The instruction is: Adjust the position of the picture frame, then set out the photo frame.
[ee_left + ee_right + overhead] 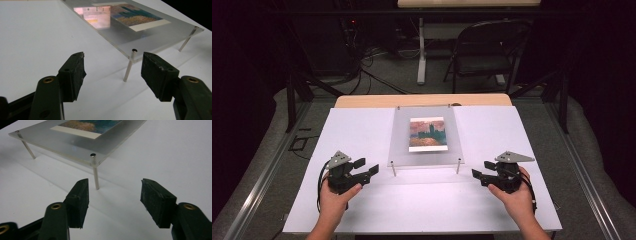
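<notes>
High view: I see my left tool [368, 166] and my right tool [480, 169] resting low over the white bench [362, 130], one at each near corner of a clear panel [402, 135] that stands on thin metal legs. A picture [427, 134] lies in the middle of the panel. Both tools point inward at the panel, near its front legs but not touching them.

Left gripper view: my left tool [113, 68] is spread wide and holds nothing. The near metal leg [128, 70] stands between the jaws, farther off, under the panel's corner.

Right gripper view: my right tool [113, 195] is likewise wide and empty. Its nearest leg [96, 177] stands just beyond the left jaw, apart from it.
</notes>
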